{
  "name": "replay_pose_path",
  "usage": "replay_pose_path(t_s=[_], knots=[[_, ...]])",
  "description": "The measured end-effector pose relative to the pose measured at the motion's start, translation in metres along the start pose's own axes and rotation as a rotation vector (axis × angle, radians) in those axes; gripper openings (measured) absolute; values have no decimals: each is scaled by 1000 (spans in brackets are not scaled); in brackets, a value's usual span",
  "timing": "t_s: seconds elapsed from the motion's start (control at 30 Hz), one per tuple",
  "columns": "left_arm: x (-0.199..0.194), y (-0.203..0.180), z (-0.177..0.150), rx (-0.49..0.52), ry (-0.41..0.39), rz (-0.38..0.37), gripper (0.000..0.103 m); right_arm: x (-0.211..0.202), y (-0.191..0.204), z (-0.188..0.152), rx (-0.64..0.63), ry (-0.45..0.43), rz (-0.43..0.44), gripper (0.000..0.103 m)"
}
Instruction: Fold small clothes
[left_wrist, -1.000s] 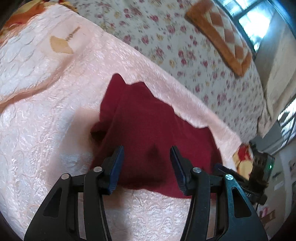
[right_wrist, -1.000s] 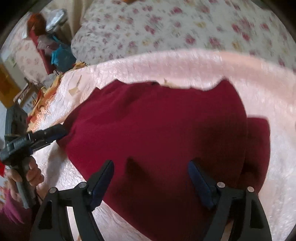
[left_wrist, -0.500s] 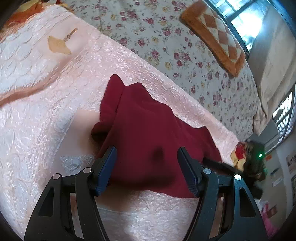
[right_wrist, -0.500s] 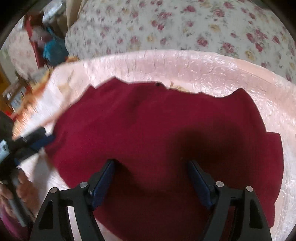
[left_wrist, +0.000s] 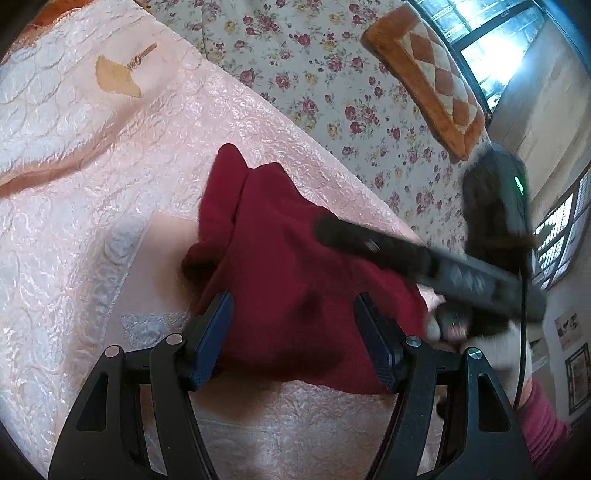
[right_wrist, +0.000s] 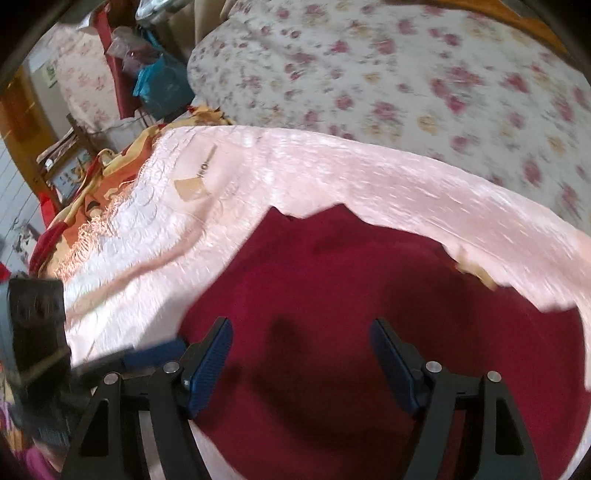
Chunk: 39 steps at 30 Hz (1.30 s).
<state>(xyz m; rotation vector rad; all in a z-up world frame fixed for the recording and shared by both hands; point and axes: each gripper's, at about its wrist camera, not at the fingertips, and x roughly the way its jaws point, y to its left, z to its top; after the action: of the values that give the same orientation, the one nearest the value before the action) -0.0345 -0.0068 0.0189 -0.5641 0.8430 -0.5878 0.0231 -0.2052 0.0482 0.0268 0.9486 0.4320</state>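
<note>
A dark red garment (left_wrist: 291, 273) lies rumpled on a pink quilted bedcover (left_wrist: 92, 206). My left gripper (left_wrist: 293, 332) is open and empty, its blue pads over the garment's near edge. The right gripper reaches across the garment from the right in the left wrist view (left_wrist: 332, 230), blurred. In the right wrist view the garment (right_wrist: 369, 295) fills the lower frame and my right gripper (right_wrist: 301, 356) is open and empty just above it. The left gripper shows blurred at the lower left of the right wrist view (right_wrist: 155, 350).
A floral bedsheet (left_wrist: 332, 74) lies beyond the pink cover, with an orange checked cushion (left_wrist: 424, 74) on it. A yellow fan motif (left_wrist: 114, 75) marks the cover. Bags and furniture (right_wrist: 147, 81) stand past the bed's far end. Windows are at the right.
The right gripper has swung left over the garment and now crosses the left wrist view. The left gripper has pulled back slightly. Both jaws stay open.
</note>
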Motion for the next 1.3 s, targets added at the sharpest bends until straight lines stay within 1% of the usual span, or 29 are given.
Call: replay_pose_path(t_s=[0.07,0.17,0.3,0.4,0.5,0.6,0.73,0.8,0.87,0.9,0.93,0.97,1.0,1.07,1.13,1.2,1.3], knots=[[0,0,0,7,2,1,68,17,3,15,0,53,34,75],[1,1,1,4,6,-7,68,39,10,30,-1,120,58,75],[1,4,3,-7,10,-19,68,71,12,51,17,188,80,75],[2,4,4,-6,12,-18,68,94,12,59,21,238,65,75],[3,3,4,-4,15,-12,68,108,21,64,-43,252,11,75],[3,4,4,-8,15,-13,68,115,28,63,-75,252,-21,77],[2,3,7,-4,13,-17,68,114,30,58,-84,220,-23,76],[-3,3,8,-2,-2,-32,68,110,29,55,-87,202,-29,69],[-10,4,10,5,-31,-41,68,105,27,52,-94,184,-23,56],[-13,3,11,13,-51,-39,72,102,25,49,-94,179,-11,52],[-16,2,11,24,-74,-25,81,98,24,47,-100,174,8,44],[-17,3,12,29,-93,-5,83,94,22,45,-105,169,19,38],[-16,4,12,26,-96,7,83,91,21,43,-103,165,24,35],[-11,8,14,6,-78,17,83,85,16,41,-92,162,35,29],[-2,10,15,-6,-61,35,83,81,11,39,-85,160,42,27],[7,8,19,9,-42,52,83,76,8,37,-72,159,53,26],[19,6,21,26,-34,32,83,70,0,38,-59,160,74,25]])
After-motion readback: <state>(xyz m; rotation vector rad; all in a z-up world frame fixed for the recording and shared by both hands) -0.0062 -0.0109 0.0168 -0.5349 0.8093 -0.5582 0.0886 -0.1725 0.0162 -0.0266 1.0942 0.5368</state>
